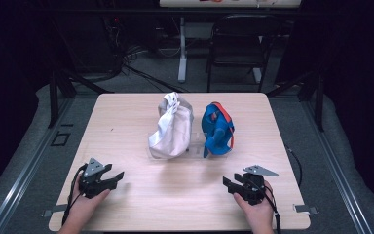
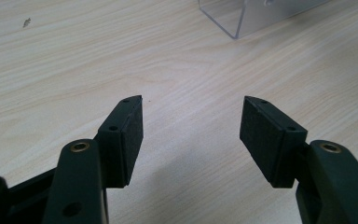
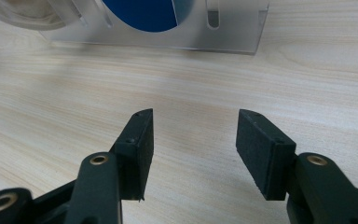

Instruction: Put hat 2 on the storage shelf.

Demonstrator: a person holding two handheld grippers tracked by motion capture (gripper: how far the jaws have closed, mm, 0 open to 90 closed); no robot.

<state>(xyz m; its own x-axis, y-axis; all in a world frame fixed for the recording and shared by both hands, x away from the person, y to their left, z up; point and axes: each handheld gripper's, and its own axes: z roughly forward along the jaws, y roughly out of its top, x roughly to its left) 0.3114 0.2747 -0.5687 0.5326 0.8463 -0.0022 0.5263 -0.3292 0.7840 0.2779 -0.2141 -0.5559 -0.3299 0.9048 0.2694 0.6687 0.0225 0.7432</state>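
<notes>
A white-grey cloth bag [image 1: 171,127] and a blue bag with an orange strap [image 1: 217,129] stand side by side on a clear acrylic stand [image 1: 191,146] in the middle of the wooden table [image 1: 141,190]. My left gripper [image 1: 119,176] rests open near the front left of the table, nothing between its jaws [image 2: 191,119]. My right gripper [image 1: 226,183] rests open near the front right, jaws empty [image 3: 195,130]. The stand's clear corner [image 2: 242,18] lies ahead of the left gripper. The right gripper faces the stand's front plate [image 3: 177,32] and the blue bag [image 3: 144,14].
Beyond the table's far edge stand a black folding chair [image 1: 241,44] and a white desk leg [image 1: 182,48], with cables on the floor. Bare tabletop lies between the two grippers and in front of the stand.
</notes>
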